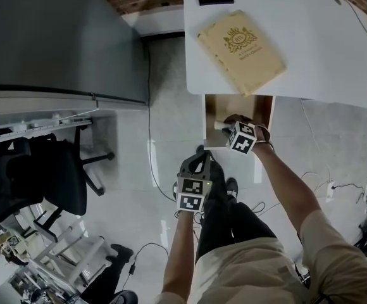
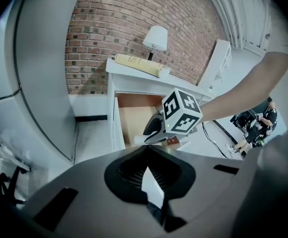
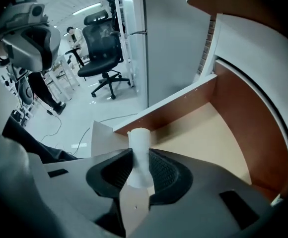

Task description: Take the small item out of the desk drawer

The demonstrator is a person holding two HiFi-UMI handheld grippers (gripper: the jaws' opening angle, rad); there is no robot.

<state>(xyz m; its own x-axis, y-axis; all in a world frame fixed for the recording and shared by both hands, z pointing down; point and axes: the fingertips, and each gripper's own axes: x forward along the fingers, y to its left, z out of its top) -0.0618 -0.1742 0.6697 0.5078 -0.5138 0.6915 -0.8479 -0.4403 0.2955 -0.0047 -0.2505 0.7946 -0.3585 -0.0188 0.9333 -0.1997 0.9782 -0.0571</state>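
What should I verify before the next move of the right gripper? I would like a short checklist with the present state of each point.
1. The small white item sits clamped between the jaws of the right gripper: ok.
2. The drawer stands open: ok.
3. The item is clear of the drawer walls: cannot tell.
4. The left gripper is shut, empty and apart from the drawer: ok.
5. The desk edge leaves room for the way up: cannot tell.

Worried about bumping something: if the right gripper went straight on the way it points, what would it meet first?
Likely the floor of the drawer, by its side wall, with the white cylinder in the right gripper touching first; depth unclear.
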